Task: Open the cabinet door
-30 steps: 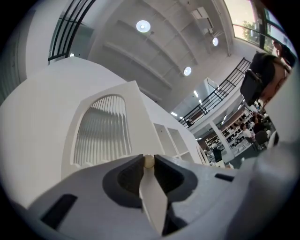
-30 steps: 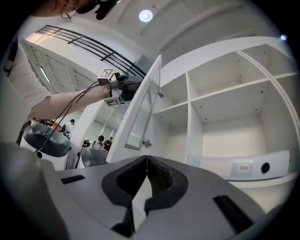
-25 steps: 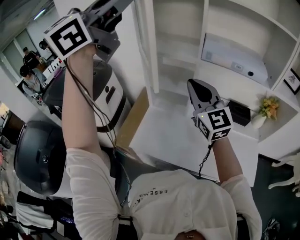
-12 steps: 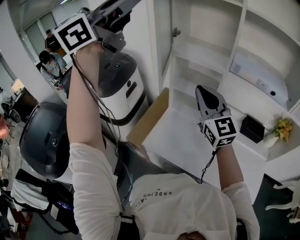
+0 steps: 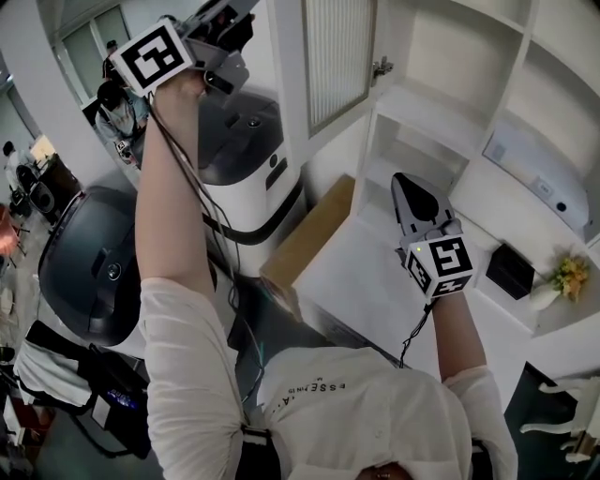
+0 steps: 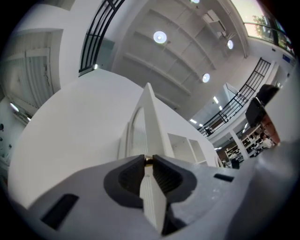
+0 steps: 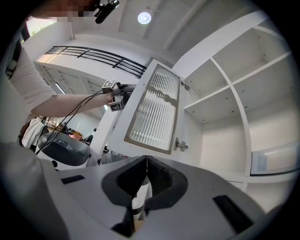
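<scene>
The white cabinet door (image 5: pixel 339 56) with a ribbed glass pane stands swung out from the open shelf unit (image 5: pixel 441 122) on its hinge (image 5: pixel 382 67). My left gripper (image 5: pixel 239 14) is raised at the top left on the door's free edge. In the left gripper view the door's thin edge (image 6: pixel 150 122) runs between the pads, the closing jaws of the left gripper (image 6: pixel 147 161) press on it, and a small brass piece shows at the tips. My right gripper (image 5: pixel 403 183) points up in front of the shelves, shut and empty. The right gripper view shows the pane (image 7: pixel 154 110) above the right gripper (image 7: pixel 146 159).
A white rounded machine (image 5: pixel 248 159) and a cardboard box (image 5: pixel 309 234) stand beneath the door. A dark domed machine (image 5: pixel 89 272) sits at the left. On the shelves lie a white device (image 5: pixel 539 173), a black box (image 5: pixel 511 270) and a small flower vase (image 5: pixel 562 277). People stand far left (image 5: pixel 108 103).
The door has swung farther out with my left gripper on its edge, and its ribbed pane now faces the head view. The right gripper has shifted only slightly.
</scene>
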`<state>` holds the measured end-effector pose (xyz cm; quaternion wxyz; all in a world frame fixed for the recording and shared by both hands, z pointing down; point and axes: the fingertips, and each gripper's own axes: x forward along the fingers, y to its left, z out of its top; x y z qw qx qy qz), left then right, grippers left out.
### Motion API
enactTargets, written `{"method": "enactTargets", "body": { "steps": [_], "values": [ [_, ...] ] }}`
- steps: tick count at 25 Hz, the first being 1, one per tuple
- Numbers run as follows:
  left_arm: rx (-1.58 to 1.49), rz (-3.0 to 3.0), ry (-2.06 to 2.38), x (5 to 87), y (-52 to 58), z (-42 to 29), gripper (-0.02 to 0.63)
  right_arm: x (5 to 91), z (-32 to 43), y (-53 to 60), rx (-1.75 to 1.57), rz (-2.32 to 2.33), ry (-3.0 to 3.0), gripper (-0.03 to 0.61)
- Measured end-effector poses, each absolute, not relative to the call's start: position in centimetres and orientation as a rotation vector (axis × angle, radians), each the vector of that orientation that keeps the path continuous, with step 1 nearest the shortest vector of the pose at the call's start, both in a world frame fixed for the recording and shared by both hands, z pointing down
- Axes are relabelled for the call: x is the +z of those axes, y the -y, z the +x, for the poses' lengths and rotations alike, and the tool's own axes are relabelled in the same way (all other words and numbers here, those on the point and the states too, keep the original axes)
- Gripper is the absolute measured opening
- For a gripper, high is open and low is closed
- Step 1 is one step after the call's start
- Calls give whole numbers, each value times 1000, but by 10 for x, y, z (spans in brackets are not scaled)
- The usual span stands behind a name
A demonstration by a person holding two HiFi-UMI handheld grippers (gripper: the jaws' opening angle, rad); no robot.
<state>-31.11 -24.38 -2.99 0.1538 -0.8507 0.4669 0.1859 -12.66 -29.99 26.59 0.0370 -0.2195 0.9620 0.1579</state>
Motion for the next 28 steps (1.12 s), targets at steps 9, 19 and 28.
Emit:
{"method": "enactTargets", "body": {
  "steps": [9, 19, 28],
  "values": [
    [480, -2384, -1437, -26, 240, -314, 58, 278, -125, 298, 428, -719, -2970, 15],
    [213, -2169, -1634, 14, 210, -301, 60, 293, -110, 284, 363, -739, -2990, 15],
    [94, -2240, -1690, 98, 215, -244, 58, 302, -86, 278, 330, -788, -2984, 15]
  ]
}}
